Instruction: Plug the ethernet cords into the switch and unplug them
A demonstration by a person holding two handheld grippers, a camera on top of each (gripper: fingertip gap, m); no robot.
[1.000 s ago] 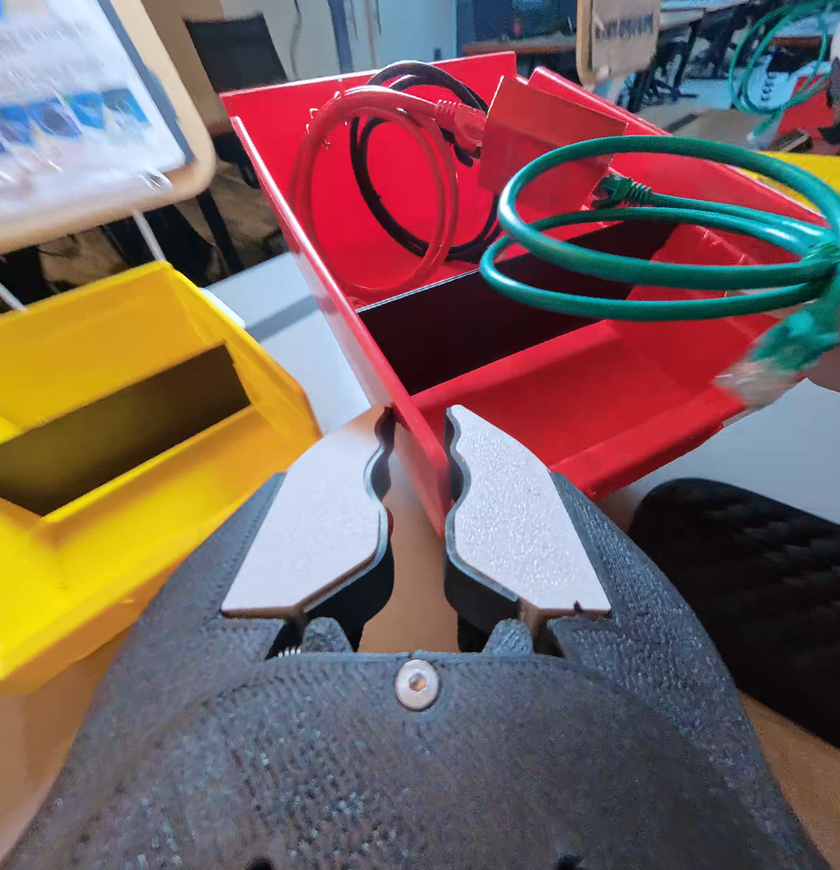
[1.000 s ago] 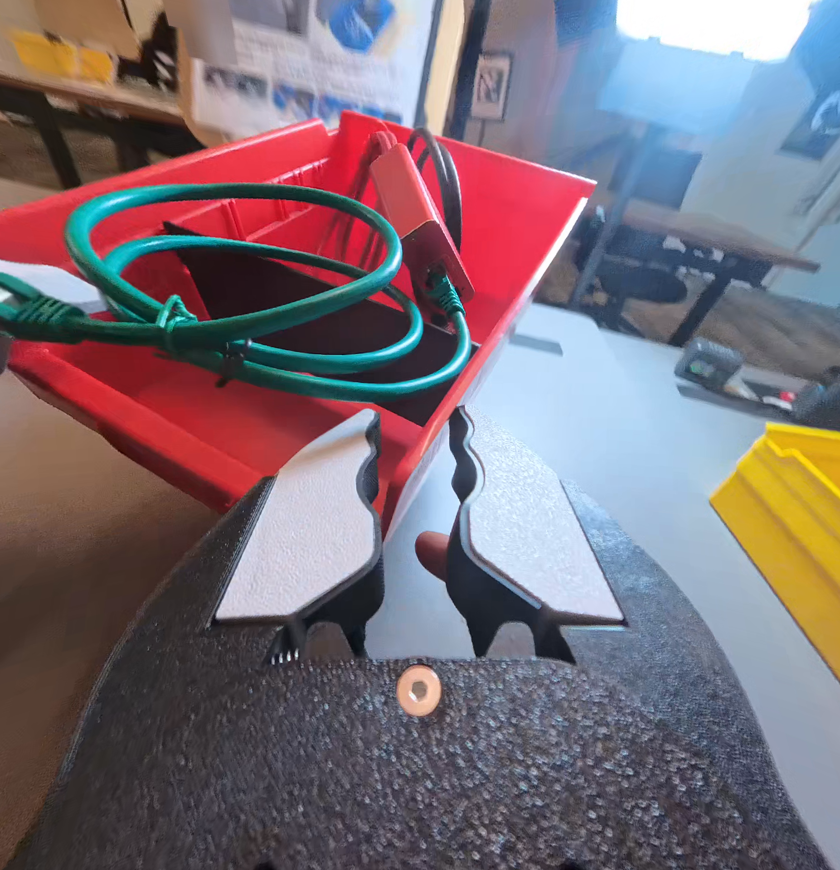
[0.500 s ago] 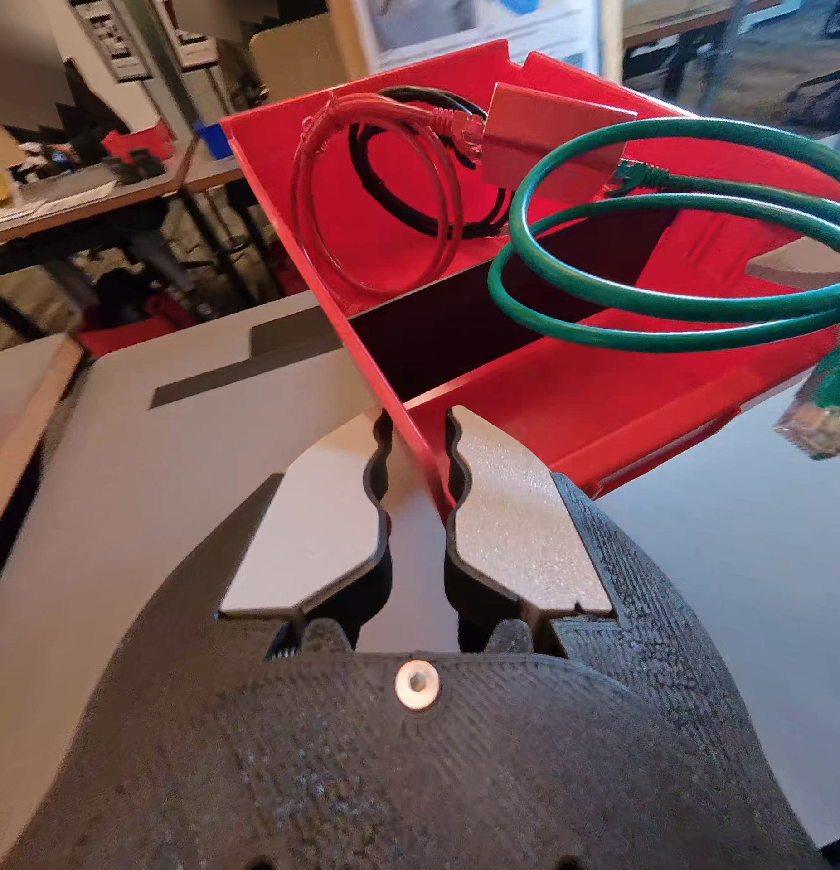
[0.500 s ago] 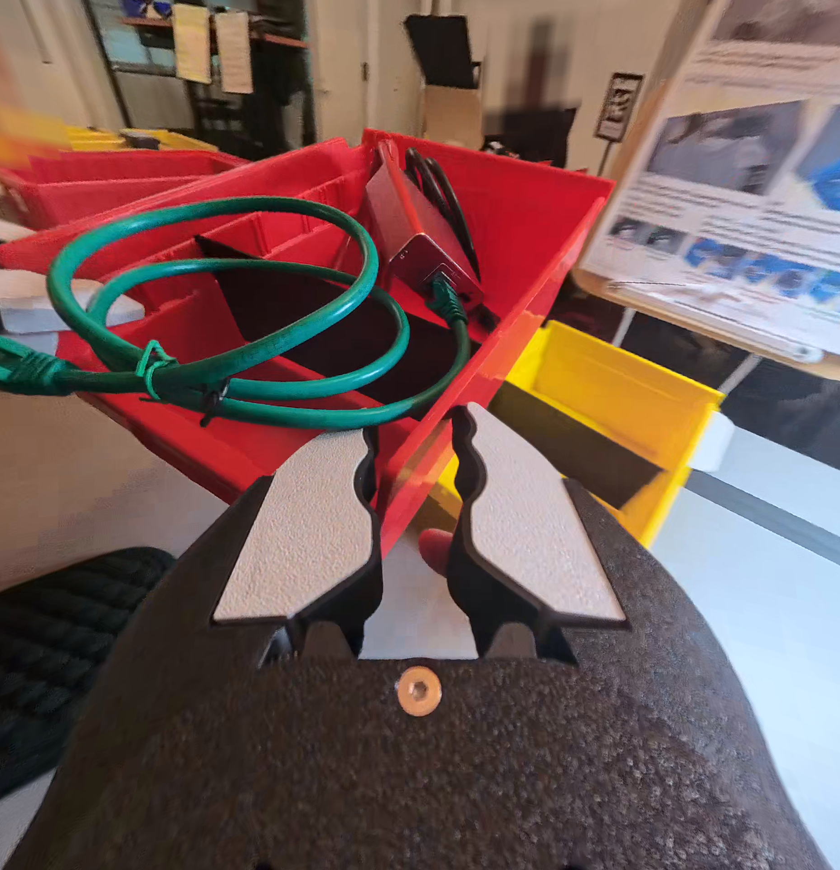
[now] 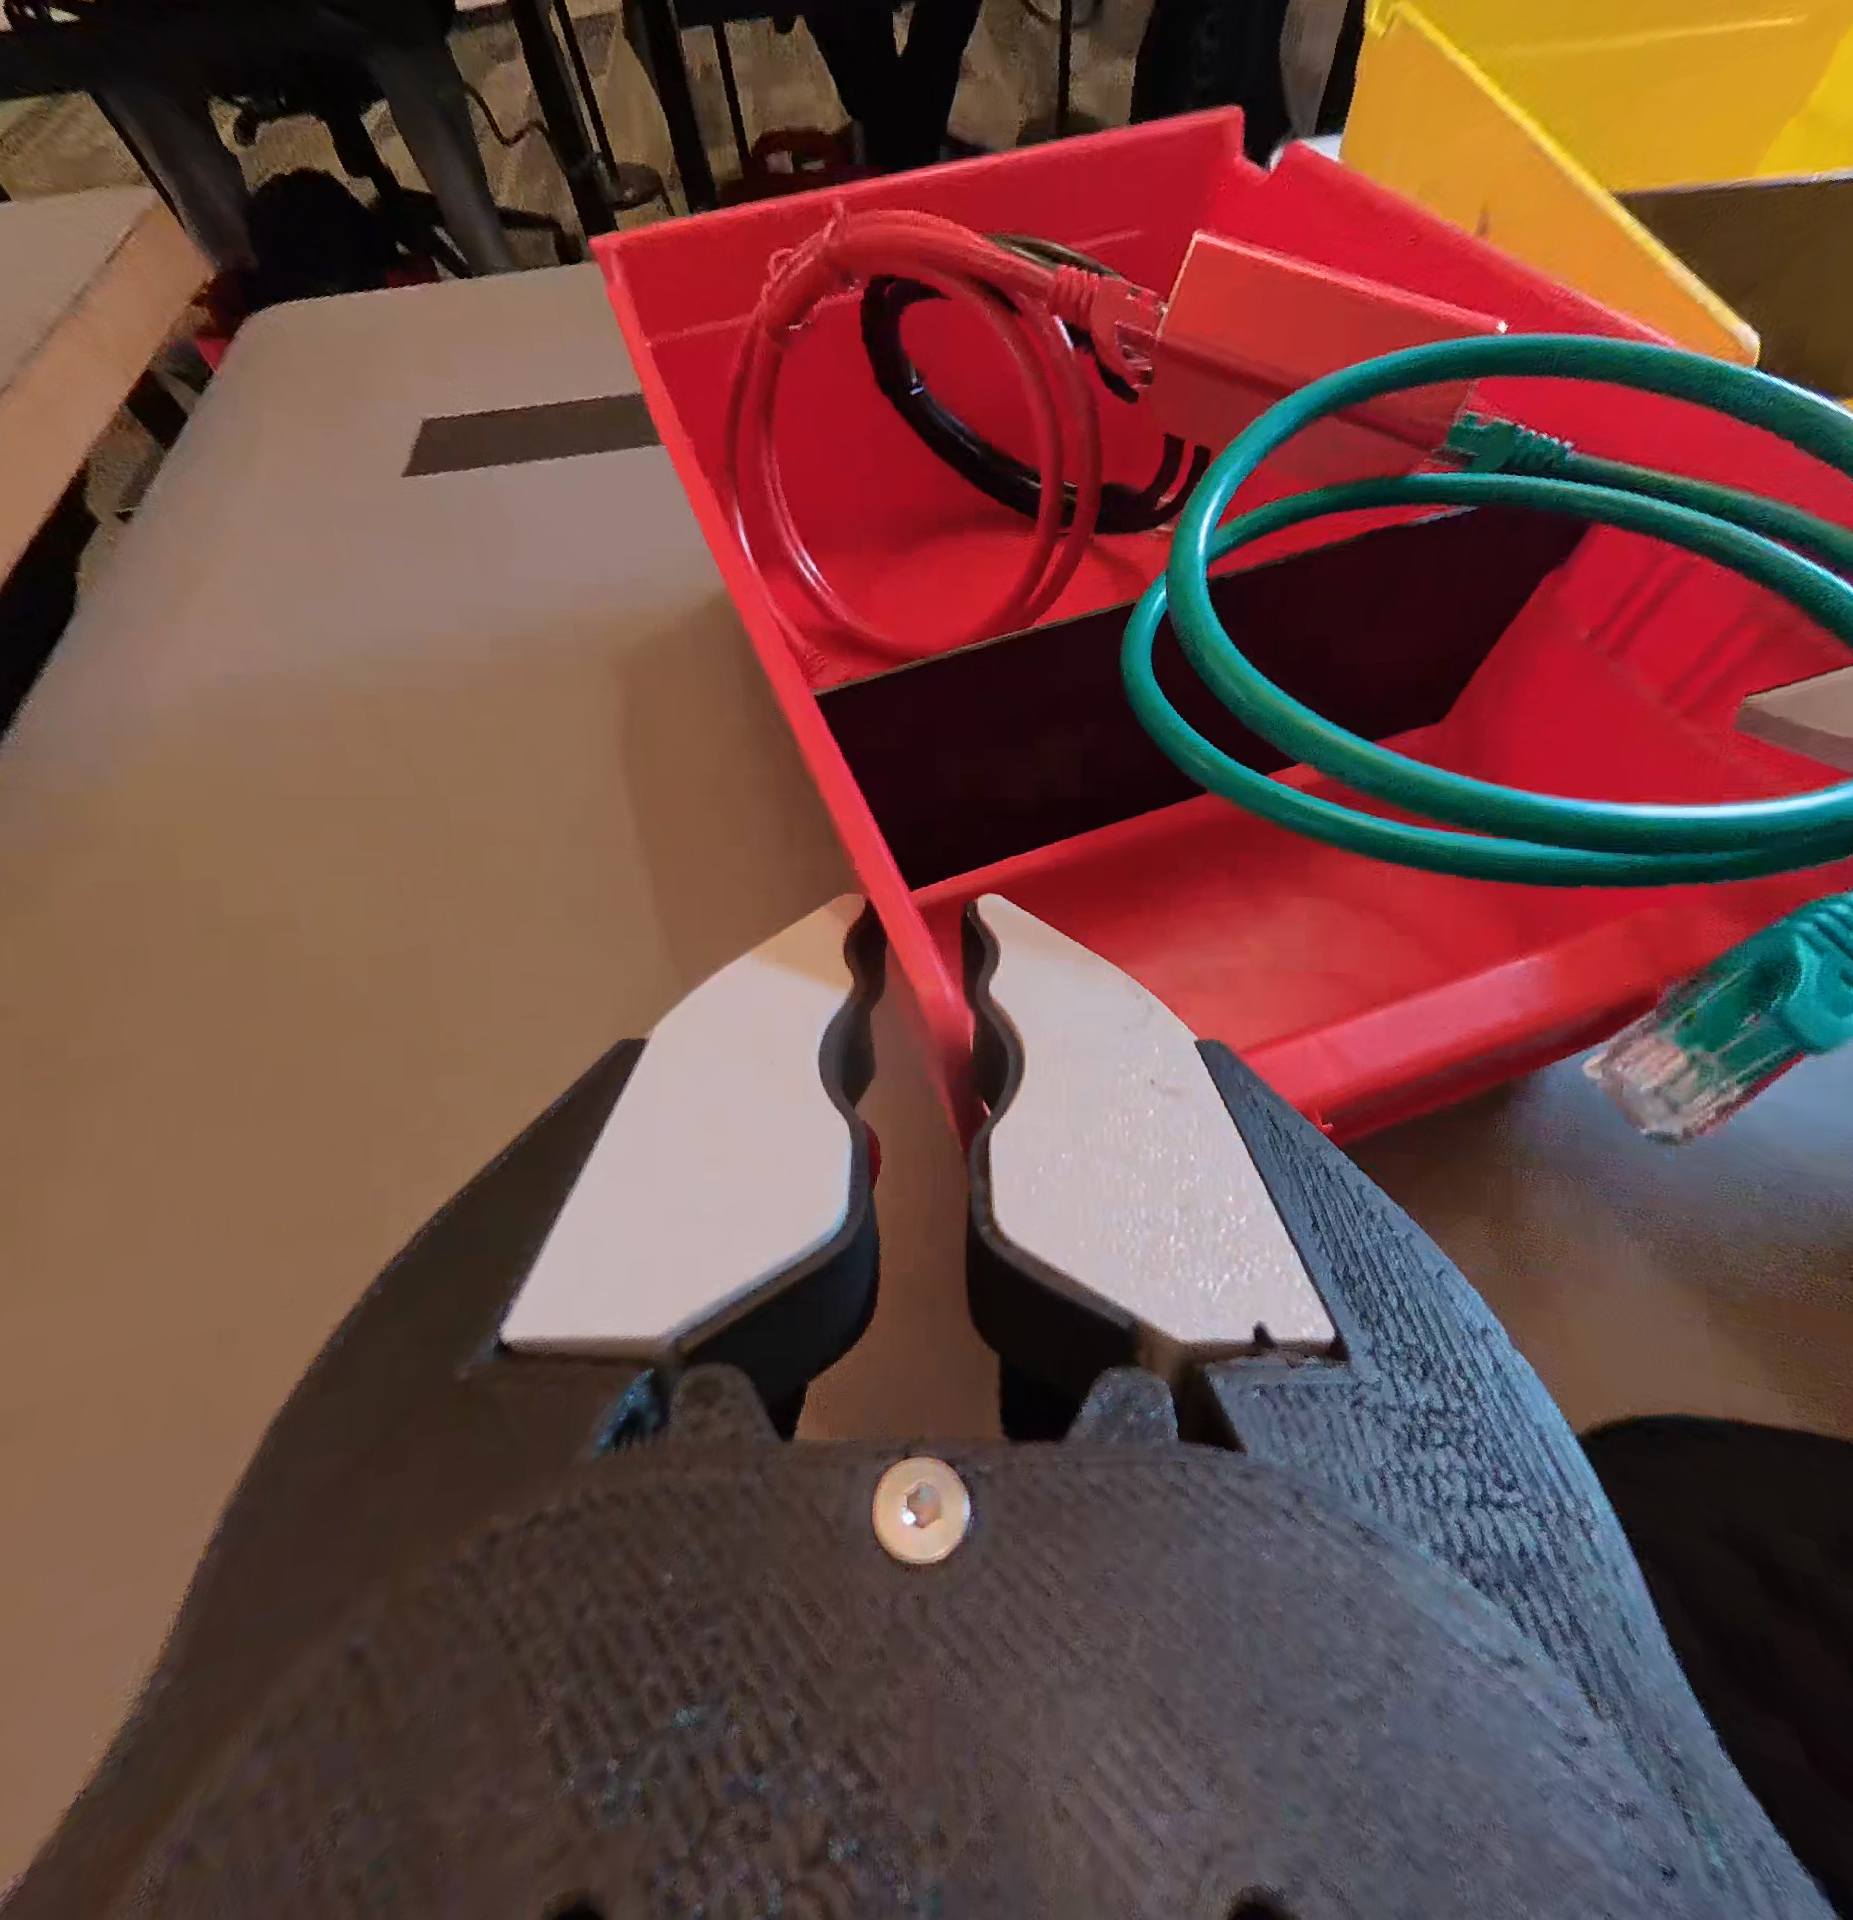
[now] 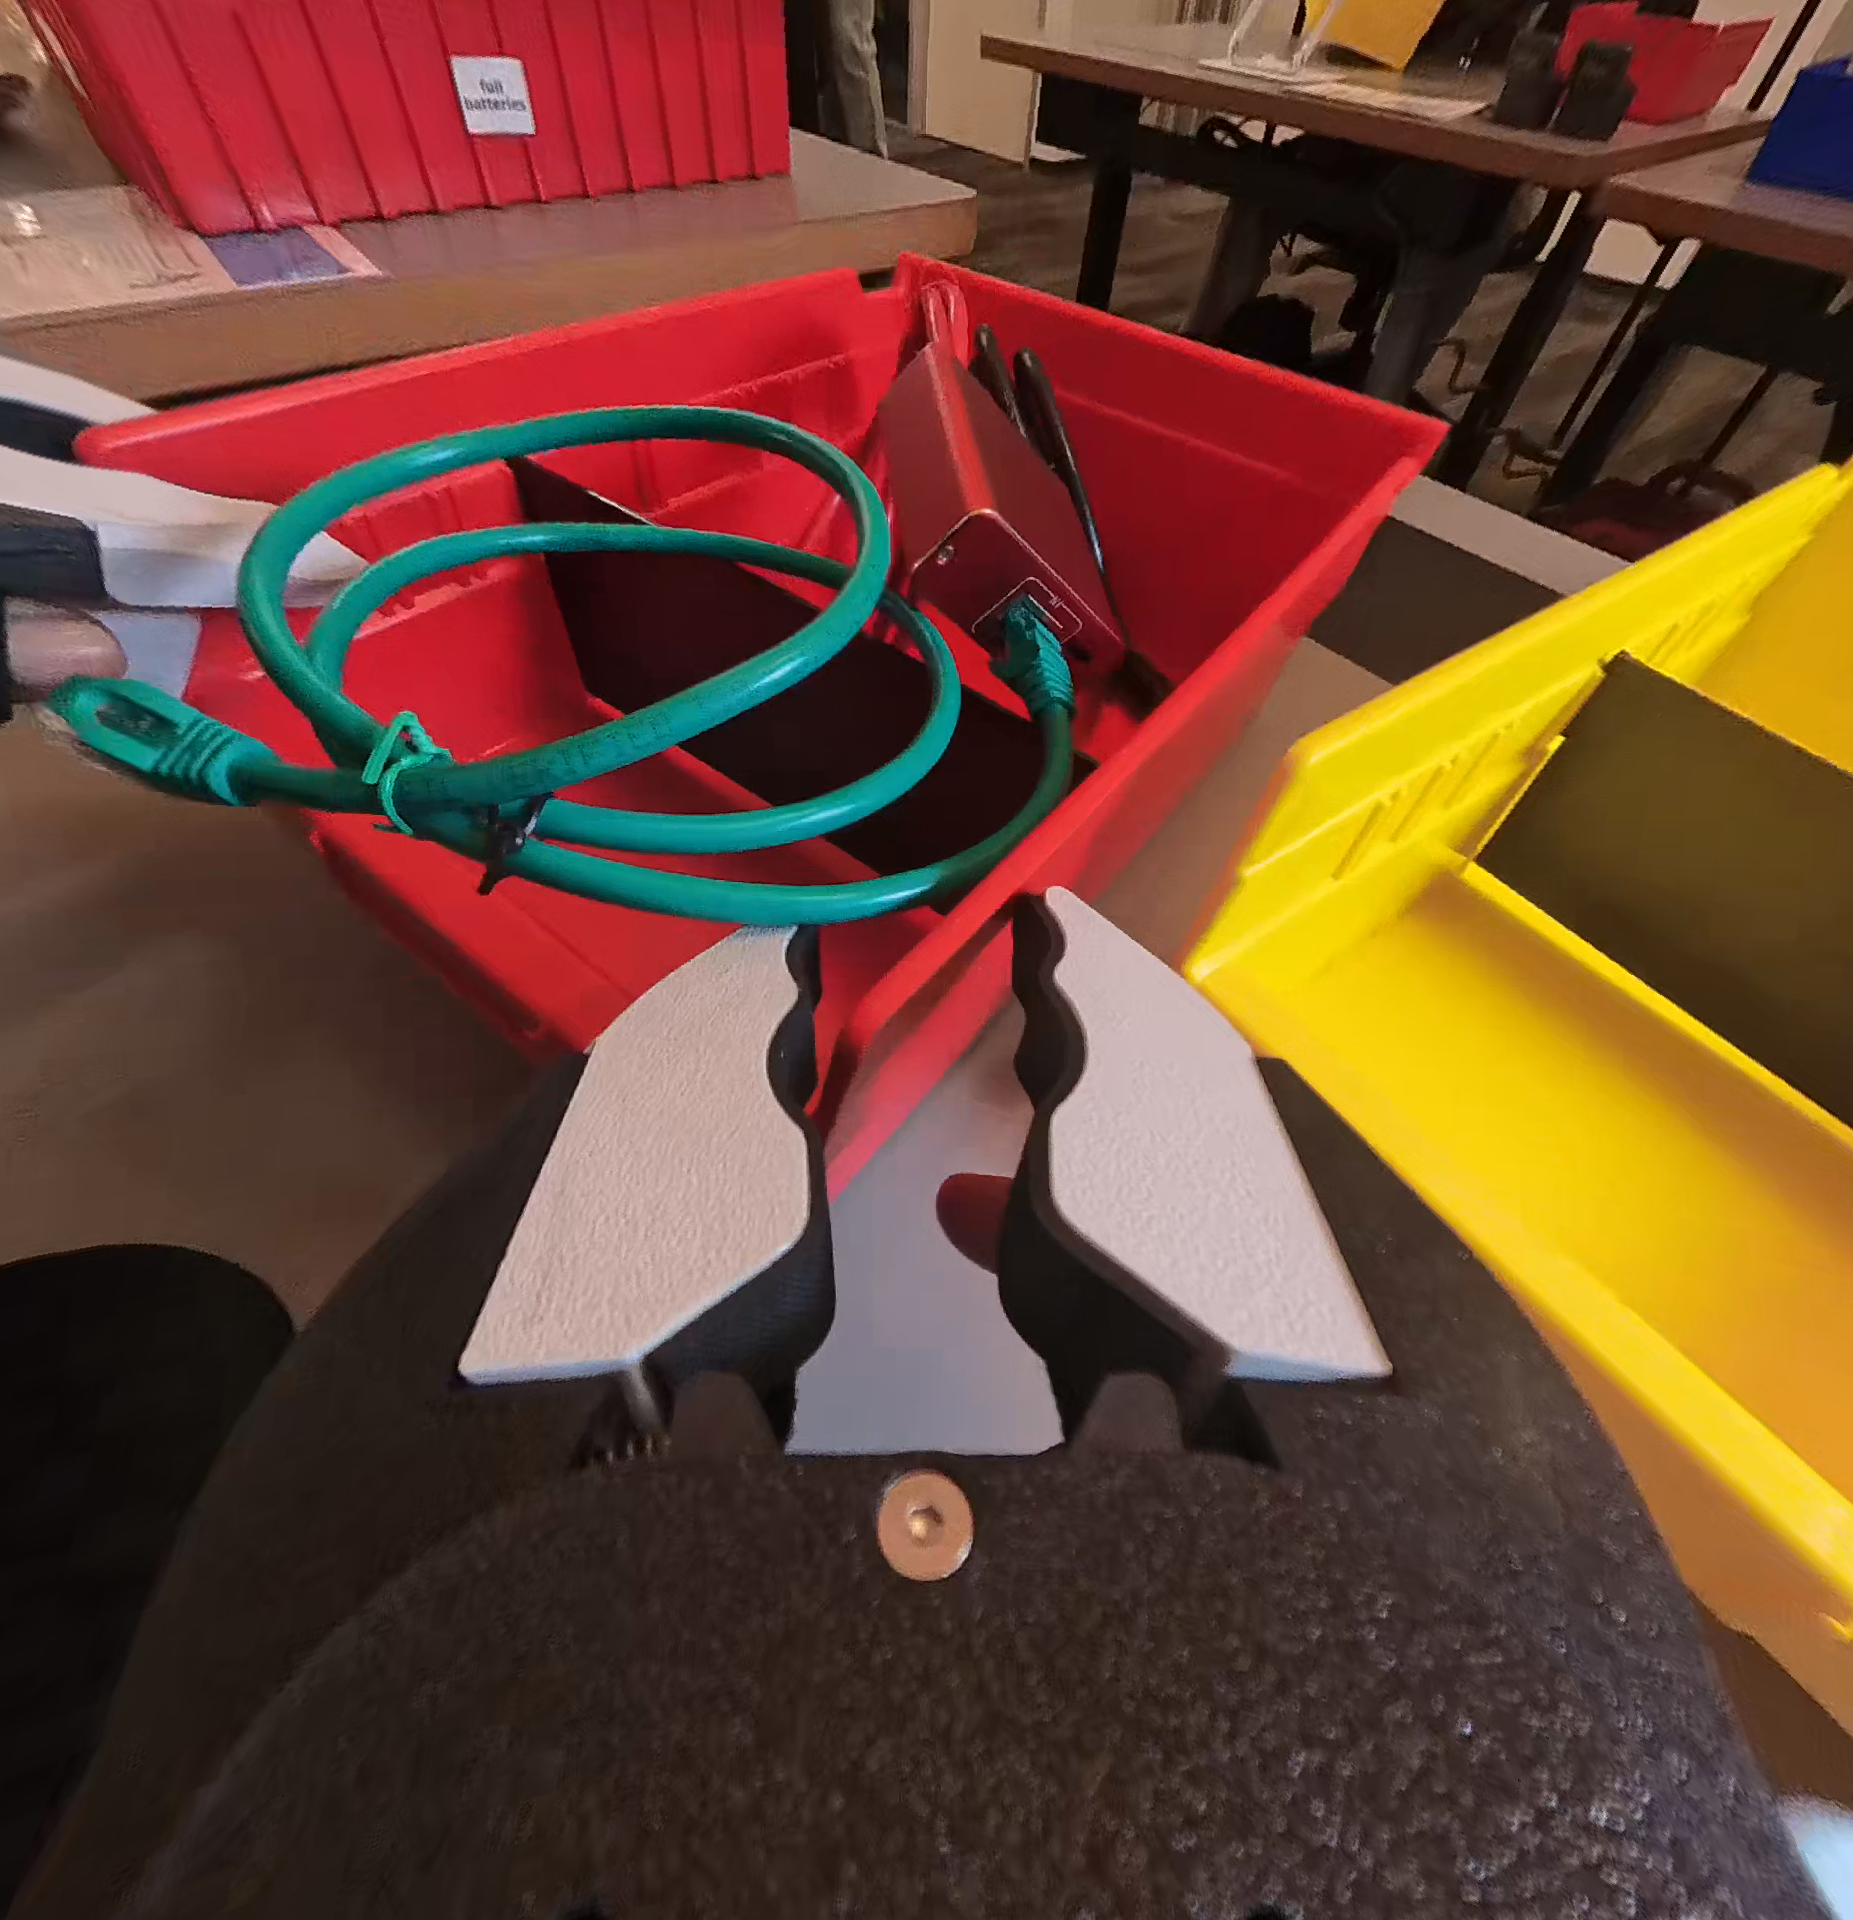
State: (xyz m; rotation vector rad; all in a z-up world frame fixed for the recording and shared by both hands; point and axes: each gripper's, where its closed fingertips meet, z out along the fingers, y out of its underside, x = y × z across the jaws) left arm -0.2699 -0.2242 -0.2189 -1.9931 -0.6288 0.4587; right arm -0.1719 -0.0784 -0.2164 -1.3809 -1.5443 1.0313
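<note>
A red bin (image 5: 756,582) holds a red switch box (image 5: 1317,353), a coiled red cord (image 5: 901,436) and a black cord (image 5: 932,426). A coiled green cord (image 5: 1421,821) hangs over the bin. One end is plugged into the switch (image 6: 984,509) and its free plug (image 5: 1732,1018) dangles past the front rim. My left gripper (image 5: 917,914) is shut on the bin's left wall. My right gripper (image 6: 922,914) is shut on the bin's right wall (image 6: 1265,582). The green cord (image 6: 610,821) also shows in the right wrist view.
A yellow bin (image 6: 1524,987) stands close against the red bin's right side. The beige table (image 5: 330,831) stretches to the left. A black pad (image 6: 91,1403) lies near the front. A large red crate (image 6: 382,94) and other tables stand behind. The grippers' ends are close to 20 cm from one another.
Both grippers have swung round with the red bin held between them. The background has turned, and the bin now sits lower, beside the yellow bin. The green cord swings along.
</note>
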